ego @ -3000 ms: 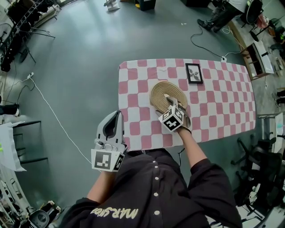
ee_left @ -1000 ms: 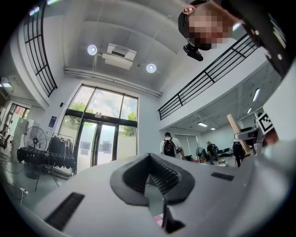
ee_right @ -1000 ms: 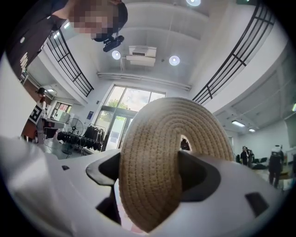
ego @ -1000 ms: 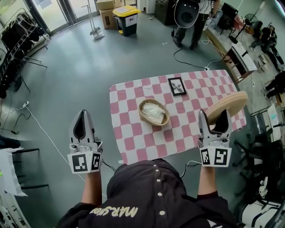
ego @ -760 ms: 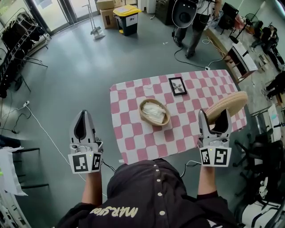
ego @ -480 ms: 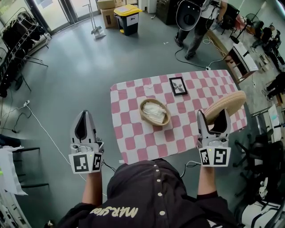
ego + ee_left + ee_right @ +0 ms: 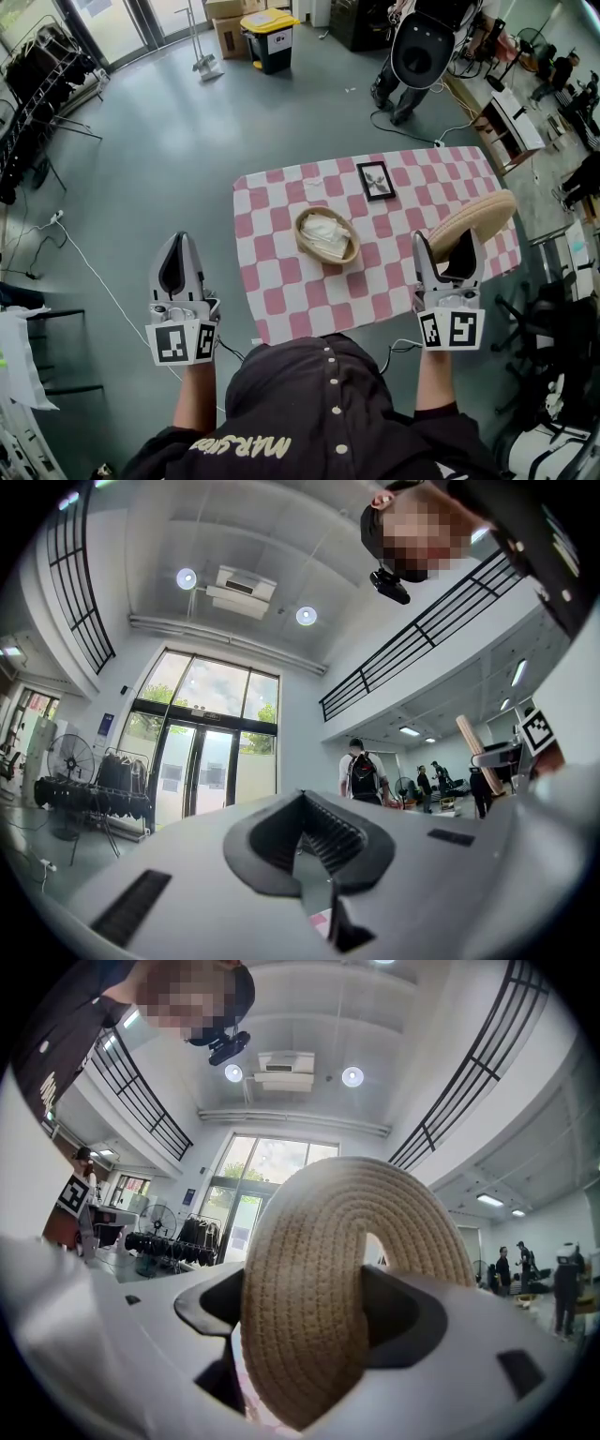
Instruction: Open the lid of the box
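The lid (image 7: pixel 473 225) is a round disc of coiled rope, so I judge it light, a little flexible and rough enough not to slip. Nothing about it looks fragile. The best place to hold it is the rim, and there the right claw (image 7: pixel 449 242) has it. Its jaws are clenched on the edge of the disc, which stands on edge between them and leans toward 2 o'clock. The lid is in the air over the right border of the tabletop (image 7: pixel 281 286), well apart from the box (image 7: pixel 305 251). The box is a woven basket and lies open at about 9 o'clock from this claw, with something white and crumpled inside. So the opening looks done; I think only a place to lay the lid is wanted. The left claw (image 7: pixel 177 248) hangs beside the tabletop, at 8 o'clock from the box, closed on nothing.
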{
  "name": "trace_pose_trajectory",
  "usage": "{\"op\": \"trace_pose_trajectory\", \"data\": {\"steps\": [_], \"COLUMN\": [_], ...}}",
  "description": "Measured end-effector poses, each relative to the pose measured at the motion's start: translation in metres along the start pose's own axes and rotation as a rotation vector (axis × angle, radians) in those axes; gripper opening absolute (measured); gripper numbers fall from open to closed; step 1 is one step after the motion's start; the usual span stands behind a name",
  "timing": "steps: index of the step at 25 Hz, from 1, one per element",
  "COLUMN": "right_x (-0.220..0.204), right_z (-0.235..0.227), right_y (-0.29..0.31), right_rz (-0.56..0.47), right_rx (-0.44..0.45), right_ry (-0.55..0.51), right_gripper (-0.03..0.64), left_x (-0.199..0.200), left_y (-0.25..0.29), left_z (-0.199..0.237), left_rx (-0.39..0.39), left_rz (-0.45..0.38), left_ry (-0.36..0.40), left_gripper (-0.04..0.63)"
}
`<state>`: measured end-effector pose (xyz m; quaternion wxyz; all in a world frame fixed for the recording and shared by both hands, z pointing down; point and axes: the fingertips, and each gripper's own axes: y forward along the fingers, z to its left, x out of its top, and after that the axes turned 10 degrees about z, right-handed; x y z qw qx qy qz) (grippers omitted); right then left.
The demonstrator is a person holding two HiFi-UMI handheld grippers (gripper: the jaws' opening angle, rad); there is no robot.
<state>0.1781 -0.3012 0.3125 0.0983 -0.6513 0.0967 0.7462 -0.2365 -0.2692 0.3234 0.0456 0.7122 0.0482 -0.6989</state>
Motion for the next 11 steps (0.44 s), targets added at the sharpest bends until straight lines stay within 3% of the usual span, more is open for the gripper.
{"op": "trace_pose_trajectory", "data": {"steps": [11], "right_x": [-0.0021], "right_z": [0.0034], "right_y": [0.0013], "right_rz": [0.01], "right_rx": [0.01], "right_ry": [0.0], "right_gripper": [0.374], "left_x": [-0.0004], "left_y": [-0.0015], "left_z": [-0.0007], "left_rx": [0.0], "left_rz": [0.002], "left_ry": [-0.001], "left_gripper": [0.009]}}
